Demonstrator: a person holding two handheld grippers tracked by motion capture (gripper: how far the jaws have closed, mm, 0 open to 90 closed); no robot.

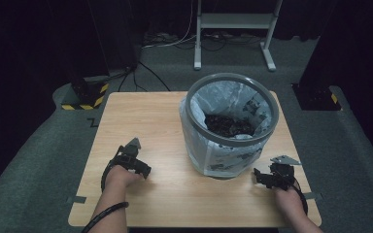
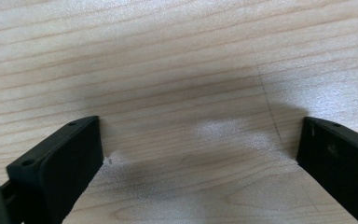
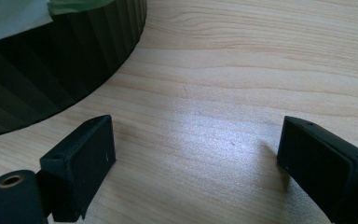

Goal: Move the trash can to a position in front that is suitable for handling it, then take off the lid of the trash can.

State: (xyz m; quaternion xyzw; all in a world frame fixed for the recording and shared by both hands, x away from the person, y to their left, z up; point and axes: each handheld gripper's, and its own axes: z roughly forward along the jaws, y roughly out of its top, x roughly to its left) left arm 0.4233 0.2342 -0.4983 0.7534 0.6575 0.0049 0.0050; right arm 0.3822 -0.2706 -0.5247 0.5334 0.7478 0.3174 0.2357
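— Where's the bin from where you sit?

— I see the bin (image 1: 230,124) toward the far right part of the tabletop (image 1: 145,121). It stands upright, grey rim on top, a pale liner (image 1: 223,155) folded over its sides, and something dark heaped at the bottom; I can't tell what it is.

— And my left tongs?

— Left tongs (image 1: 143,170) sit well to the left of the bin, nearer my edge of the tabletop, hand (image 1: 119,175) wrapped behind them. In the left gripper view the jaws stand wide apart with bare wood grain between them, nothing gripped. A soft shadow lies across the wood just ahead of them.

— Right side?

— Right tongs (image 1: 258,175) are just right of the bin's base, near my edge too, pointing in toward it. The grey plate (image 1: 285,159) on top is visible from the high view. In the right gripper view the jaws are wide as well, holding nothing, with bare tabletop between them, and the bin's dark ribbed wall (image 3: 60,65) curves in at the upper left, near the left jaw but apart from it. A bit of the pale liner shows above that wall.

— Anything past the bin?

— Beyond it, off the tabletop, a white stand (image 1: 233,29) on grey carpet, cables on the floor, and a block (image 1: 85,94) with yellow-black striping off to the far left
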